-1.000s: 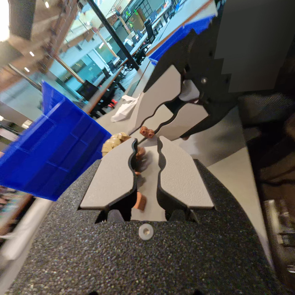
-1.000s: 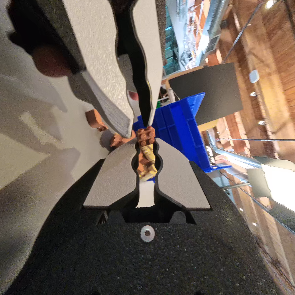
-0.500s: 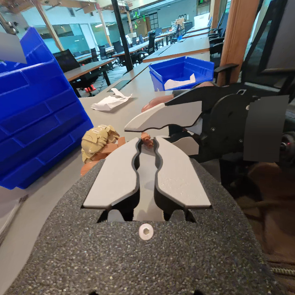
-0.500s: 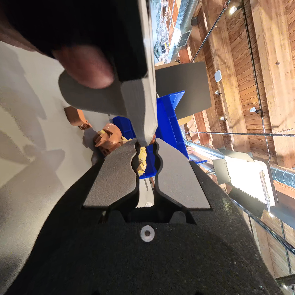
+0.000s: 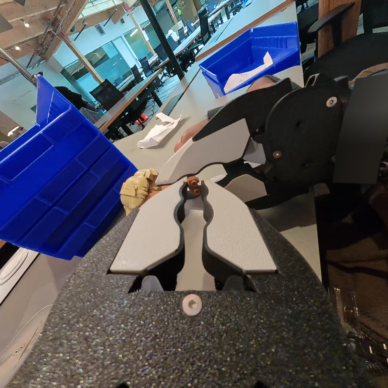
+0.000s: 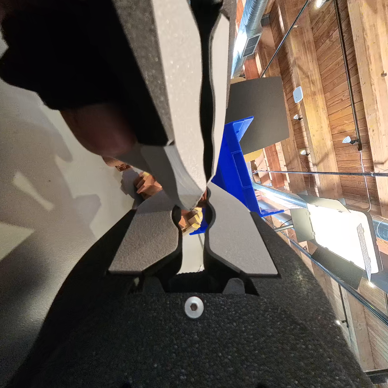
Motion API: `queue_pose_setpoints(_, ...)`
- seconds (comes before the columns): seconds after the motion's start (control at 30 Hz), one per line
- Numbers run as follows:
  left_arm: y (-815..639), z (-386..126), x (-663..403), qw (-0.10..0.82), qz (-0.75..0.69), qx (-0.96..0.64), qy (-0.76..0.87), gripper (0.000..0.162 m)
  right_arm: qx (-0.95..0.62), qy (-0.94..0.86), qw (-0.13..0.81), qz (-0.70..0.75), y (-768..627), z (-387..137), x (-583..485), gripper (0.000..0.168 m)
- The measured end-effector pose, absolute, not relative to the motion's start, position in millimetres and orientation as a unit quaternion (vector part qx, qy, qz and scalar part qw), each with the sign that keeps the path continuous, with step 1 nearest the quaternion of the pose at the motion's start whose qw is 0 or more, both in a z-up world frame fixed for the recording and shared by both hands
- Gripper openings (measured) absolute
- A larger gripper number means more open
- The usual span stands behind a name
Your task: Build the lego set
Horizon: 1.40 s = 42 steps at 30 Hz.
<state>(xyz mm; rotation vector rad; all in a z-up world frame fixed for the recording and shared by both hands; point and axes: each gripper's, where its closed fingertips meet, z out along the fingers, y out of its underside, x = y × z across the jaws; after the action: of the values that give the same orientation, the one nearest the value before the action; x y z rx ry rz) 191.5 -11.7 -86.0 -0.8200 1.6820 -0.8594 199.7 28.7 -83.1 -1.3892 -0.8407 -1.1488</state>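
Note:
A small brown brick (image 5: 194,186) sits between the fingertips of my left gripper (image 5: 194,184), which is shut on it. My right gripper (image 5: 182,181) comes in from the right, and its upper and lower fingers also clamp the same brick. In the right wrist view, my right gripper (image 6: 193,203) holds the brick (image 6: 203,197) at its tips. The left gripper (image 6: 201,189) comes down onto the brick with its fingers nearly together. A tan and brown lego model (image 5: 137,189) stands on the table just left of both grippers. It also shows in the right wrist view (image 6: 192,220).
A large blue bin (image 5: 52,178) stands close on the left, next to the model. A second blue bin (image 5: 252,56) with paper in it is at the back right. Crumpled white paper (image 5: 159,132) lies on the grey table (image 5: 298,241). A dark chair is at the right.
My left gripper has moved up to the brown brick in the right gripper and narrowed its fingers around it. The right gripper has kept its grip. Both views have tilted.

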Motion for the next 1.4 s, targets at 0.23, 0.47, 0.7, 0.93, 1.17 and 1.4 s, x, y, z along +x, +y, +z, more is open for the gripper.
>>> queue_pose_setpoints(0.23, -9.9, -83.1, 192.2, 0.525, -0.363, -0.359, 0.681, 0.016, -0.594, -0.337, 0.539, -0.493, 27.7, -82.4, 206.0, 0.014)
queue_pose_setpoints(0.47, -9.5, -82.1, 190.9, 0.528, -0.358, -0.377, 0.672, 0.010, -0.610, -0.323, 0.526, -0.497, 28.2, -85.8, 213.6, 0.014)
queue_pose_setpoints(0.7, -10.7, -82.6, 193.8, 0.534, -0.353, -0.380, 0.668, 0.009, -0.611, -0.328, 0.516, -0.502, 29.7, -89.6, 211.4, 0.014)
queue_pose_setpoints(0.93, -10.1, -84.5, 195.9, 0.548, -0.333, -0.377, 0.668, 0.008, -0.614, -0.326, 0.507, -0.509, 29.2, -91.4, 213.8, 0.014)
queue_pose_setpoints(1.17, -8.6, -82.0, 196.1, 0.566, -0.320, -0.378, 0.659, 0.012, -0.617, -0.319, 0.510, -0.507, 29.0, -90.7, 214.4, 0.014)
queue_pose_setpoints(1.4, -7.8, -89.4, 198.5, 0.560, -0.299, -0.383, 0.671, 0.010, -0.614, -0.322, 0.512, -0.508, 29.2, -89.9, 210.6, 0.014)
